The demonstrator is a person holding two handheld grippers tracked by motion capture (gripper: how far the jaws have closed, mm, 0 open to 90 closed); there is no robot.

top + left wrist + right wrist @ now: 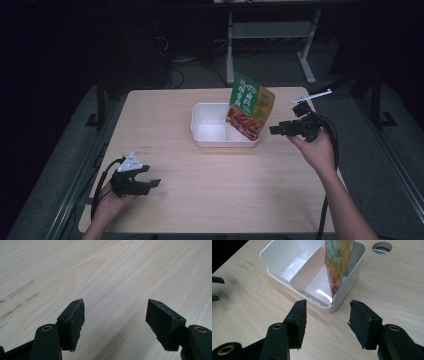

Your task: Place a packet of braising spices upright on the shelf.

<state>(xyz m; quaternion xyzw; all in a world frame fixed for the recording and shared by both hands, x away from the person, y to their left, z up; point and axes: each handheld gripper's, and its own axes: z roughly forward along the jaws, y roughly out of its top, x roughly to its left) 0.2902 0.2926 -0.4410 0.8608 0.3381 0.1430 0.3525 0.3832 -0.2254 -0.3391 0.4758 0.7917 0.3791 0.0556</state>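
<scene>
The snack packet (251,106) stands tilted in the white tray's (200,136) right compartment, leaning on its wall. Your right gripper (273,130) sits just beside it, jaws spread and empty (left gripper (152,183) also spread, idle). Approach level; pinch the packet's edge, not the tray.

The high view is dim: only the table (210,175) catches light, from above, while the room around it sinks into near black. The picture is soft and grainy. Both gripper views are brighter and sharper, with the wood grain crisp. A glare patch shines on the tray (274,255) floor, and soft shadows lie beside its wall.
</scene>
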